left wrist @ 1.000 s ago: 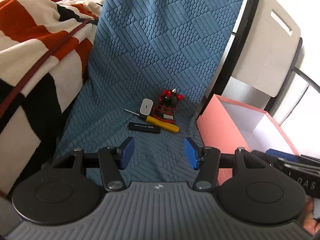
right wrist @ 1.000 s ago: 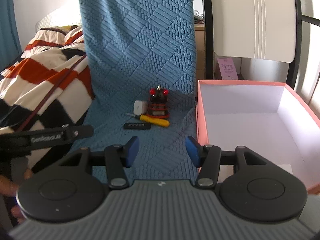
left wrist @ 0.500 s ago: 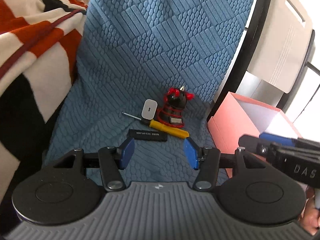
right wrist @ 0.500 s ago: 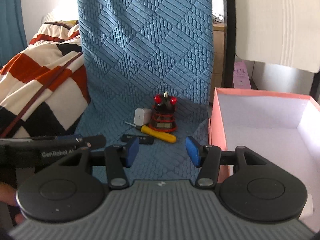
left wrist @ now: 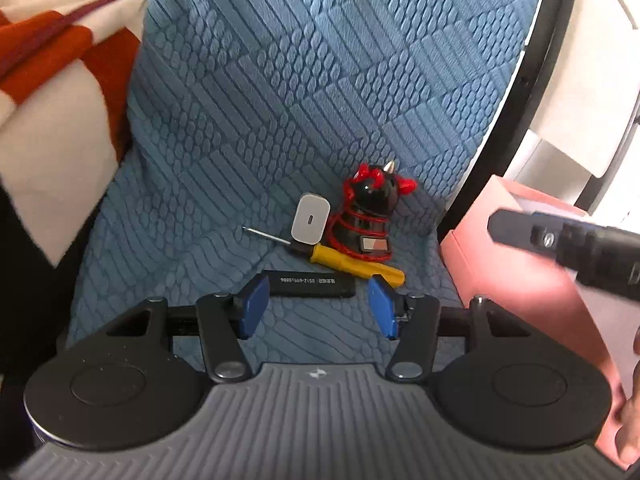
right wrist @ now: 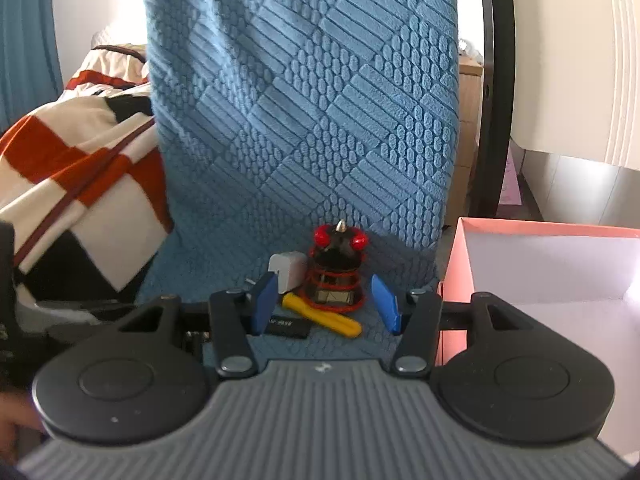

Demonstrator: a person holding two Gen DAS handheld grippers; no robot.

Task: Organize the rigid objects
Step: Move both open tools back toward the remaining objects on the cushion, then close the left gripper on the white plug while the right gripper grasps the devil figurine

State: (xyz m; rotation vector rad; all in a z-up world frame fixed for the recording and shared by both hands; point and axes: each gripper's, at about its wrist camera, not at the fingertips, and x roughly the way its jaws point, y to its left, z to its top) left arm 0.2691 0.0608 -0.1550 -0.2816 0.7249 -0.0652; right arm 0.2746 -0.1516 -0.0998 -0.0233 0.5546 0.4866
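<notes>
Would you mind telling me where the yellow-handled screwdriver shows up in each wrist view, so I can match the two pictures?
Left wrist: the yellow-handled screwdriver lies just below centre, slanting down to the right, beyond the open fingers.
Right wrist: the screwdriver lies low at centre, seen between the fingers.
Shared landmark: the red-and-black figurine stands right behind its handle in both.
</notes>
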